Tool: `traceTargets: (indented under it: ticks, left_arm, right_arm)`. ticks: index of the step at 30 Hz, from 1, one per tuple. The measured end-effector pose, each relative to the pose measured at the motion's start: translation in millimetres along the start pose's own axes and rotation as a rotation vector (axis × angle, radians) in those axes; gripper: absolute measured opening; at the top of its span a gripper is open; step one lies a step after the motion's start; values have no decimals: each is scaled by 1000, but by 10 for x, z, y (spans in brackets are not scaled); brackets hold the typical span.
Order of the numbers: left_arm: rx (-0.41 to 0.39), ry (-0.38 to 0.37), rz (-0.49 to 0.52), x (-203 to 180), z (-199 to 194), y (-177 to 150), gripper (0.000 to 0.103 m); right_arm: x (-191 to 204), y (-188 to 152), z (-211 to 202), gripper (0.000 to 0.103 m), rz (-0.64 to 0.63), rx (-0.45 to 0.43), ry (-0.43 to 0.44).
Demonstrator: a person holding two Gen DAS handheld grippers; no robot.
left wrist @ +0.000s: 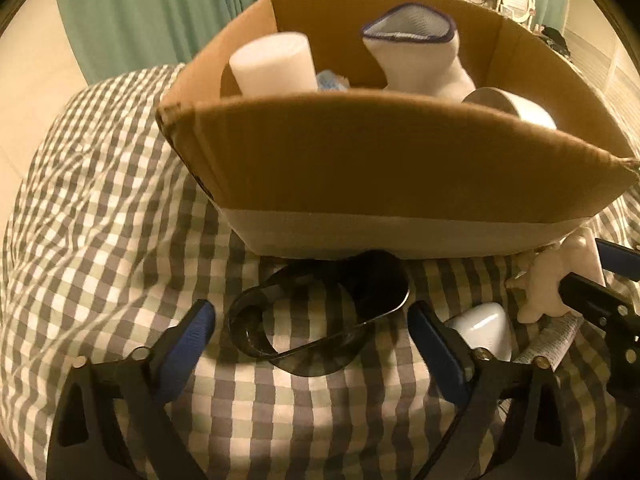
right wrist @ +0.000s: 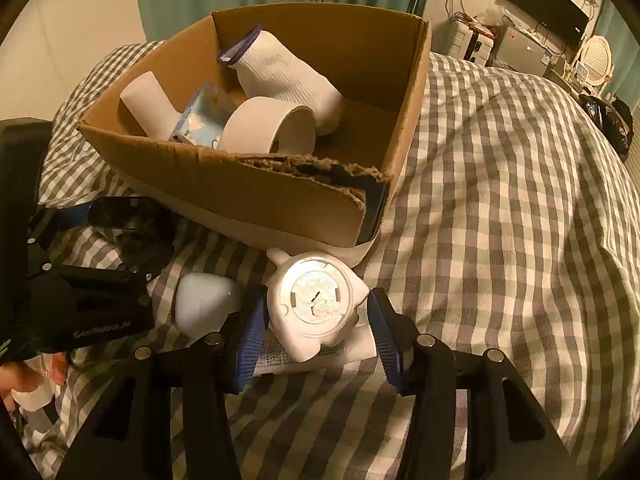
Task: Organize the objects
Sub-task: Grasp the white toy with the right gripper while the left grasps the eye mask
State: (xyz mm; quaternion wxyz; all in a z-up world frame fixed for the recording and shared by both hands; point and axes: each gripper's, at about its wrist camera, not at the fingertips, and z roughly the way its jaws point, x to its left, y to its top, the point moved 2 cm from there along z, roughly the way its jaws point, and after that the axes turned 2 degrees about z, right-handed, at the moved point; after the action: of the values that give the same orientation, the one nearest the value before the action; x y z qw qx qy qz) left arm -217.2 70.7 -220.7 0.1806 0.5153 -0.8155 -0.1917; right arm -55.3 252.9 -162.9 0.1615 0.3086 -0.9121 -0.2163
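A pair of black glasses [left wrist: 316, 320] lies on the checked bedspread in front of the cardboard box [left wrist: 400, 168]. My left gripper [left wrist: 310, 318] is open around them, with a blue pad on either side and a gap to each. A white pig-shaped figure [right wrist: 316, 300] lies on its side near the box's corner, its round base cap facing me. My right gripper [right wrist: 316, 330] has both blue pads against its sides. The figure [left wrist: 552, 280] also shows at the right edge of the left wrist view, behind a right finger.
The box [right wrist: 248, 196] holds a white sock [right wrist: 288, 76], a tape roll [right wrist: 268, 128], a white cylinder [right wrist: 144, 100] and a blue packet. A white rounded case [right wrist: 204, 300] and a tube [right wrist: 280, 360] lie by the figure. A person's hand [right wrist: 24, 380] is at the lower left.
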Motion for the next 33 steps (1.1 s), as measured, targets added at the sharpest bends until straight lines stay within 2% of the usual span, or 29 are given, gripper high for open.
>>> traceTargets:
  ticks: [2, 3, 14, 21, 28, 30, 33]
  left_arm:
    - [13, -14, -4, 0, 47, -9, 78]
    - [20, -21, -6, 7, 61, -15, 75]
    - [15, -52, 43, -41, -90, -94, 75]
    - [49, -50, 60, 18, -222, -184, 75]
    - [29, -50, 66, 164, -514, -264, 75]
    - [26, -54, 79, 181, -586, -293, 75]
    - [14, -54, 97, 16, -717, -365, 75]
  right_arm:
    - [6, 2, -1, 50, 0, 0, 0]
    - [8, -1, -2, 50, 0, 0, -1]
    - [40, -12, -3, 50, 8, 4, 32]
    - [129, -17, -69, 49, -24, -19, 26]
    - [128, 25, -252, 49, -40, -56, 34]
    - [151, -63, -325, 49, -46, -63, 38]
    - [156, -93, -404, 49, -58, -71, 32]
